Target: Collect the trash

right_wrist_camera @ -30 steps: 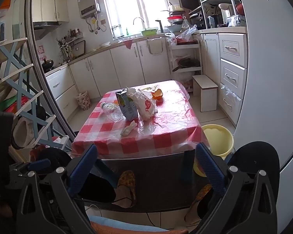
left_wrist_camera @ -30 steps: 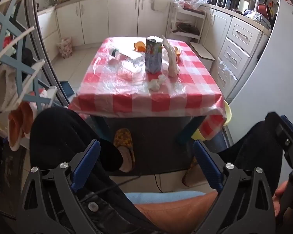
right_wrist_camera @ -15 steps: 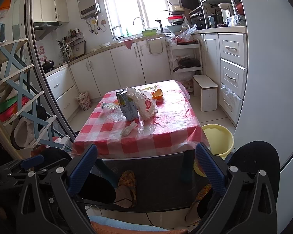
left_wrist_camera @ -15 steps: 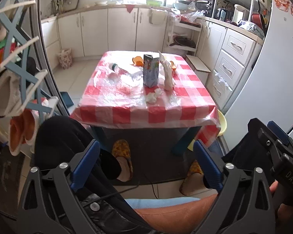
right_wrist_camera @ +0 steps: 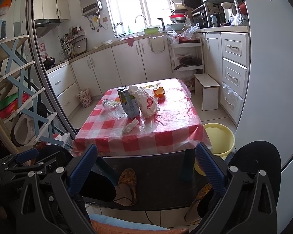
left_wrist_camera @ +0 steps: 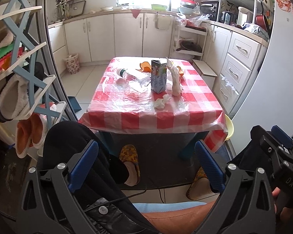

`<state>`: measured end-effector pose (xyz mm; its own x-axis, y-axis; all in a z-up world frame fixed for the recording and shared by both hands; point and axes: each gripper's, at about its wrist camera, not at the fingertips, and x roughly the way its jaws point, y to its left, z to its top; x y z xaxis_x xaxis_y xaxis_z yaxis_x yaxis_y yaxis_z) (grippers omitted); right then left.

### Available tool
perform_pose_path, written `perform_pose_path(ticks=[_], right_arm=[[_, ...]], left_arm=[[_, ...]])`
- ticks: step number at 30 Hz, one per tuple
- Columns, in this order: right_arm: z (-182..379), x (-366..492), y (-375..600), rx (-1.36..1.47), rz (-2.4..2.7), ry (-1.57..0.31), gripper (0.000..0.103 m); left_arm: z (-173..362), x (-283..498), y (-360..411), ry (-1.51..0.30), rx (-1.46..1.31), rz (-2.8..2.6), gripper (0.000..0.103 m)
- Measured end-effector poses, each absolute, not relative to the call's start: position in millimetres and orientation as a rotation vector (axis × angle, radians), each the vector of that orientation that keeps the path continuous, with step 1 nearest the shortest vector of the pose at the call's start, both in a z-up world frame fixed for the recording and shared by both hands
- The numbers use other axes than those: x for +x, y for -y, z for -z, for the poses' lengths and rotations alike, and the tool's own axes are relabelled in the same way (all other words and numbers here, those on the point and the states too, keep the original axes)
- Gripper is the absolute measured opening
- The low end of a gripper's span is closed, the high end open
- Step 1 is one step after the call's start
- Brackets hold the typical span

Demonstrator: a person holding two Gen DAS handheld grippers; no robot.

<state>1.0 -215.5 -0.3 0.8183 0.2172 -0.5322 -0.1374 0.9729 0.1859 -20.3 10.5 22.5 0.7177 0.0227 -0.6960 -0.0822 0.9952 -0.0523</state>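
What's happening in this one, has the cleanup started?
Not yet. A seated person holds both grippers low before the checked table, the left gripper and right gripper open and empty. The trash sits untouched: a carton, a lying bottle, a crumpled tissue, a plastic bag and orange peel.

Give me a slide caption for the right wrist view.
Open right gripper faces a checkered table holding a carton, bottle, bag and tissue.

A clear plastic bottle (left_wrist_camera: pixel 135 78) is lying on its side on the red-and-white checked table, just beside an upright blue-grey drink carton (left_wrist_camera: pixel 158 76). A crumpled white plastic bag (right_wrist_camera: pixel 146 101) is standing beside the carton, orange peel (right_wrist_camera: pixel 159 92) lying behind, a wadded white tissue (left_wrist_camera: pixel 162 101) in front.
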Motion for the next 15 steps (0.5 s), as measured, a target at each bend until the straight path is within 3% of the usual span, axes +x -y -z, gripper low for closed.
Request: perform_pose_path(ticks=[15], right_arm=[[-0.4,-1.3,212.5,0.137,-0.188,-0.573,0.097]], left_arm=[[-25.5,-24.7,-11.0,-0.73,-0.076,-0.092,0.095]])
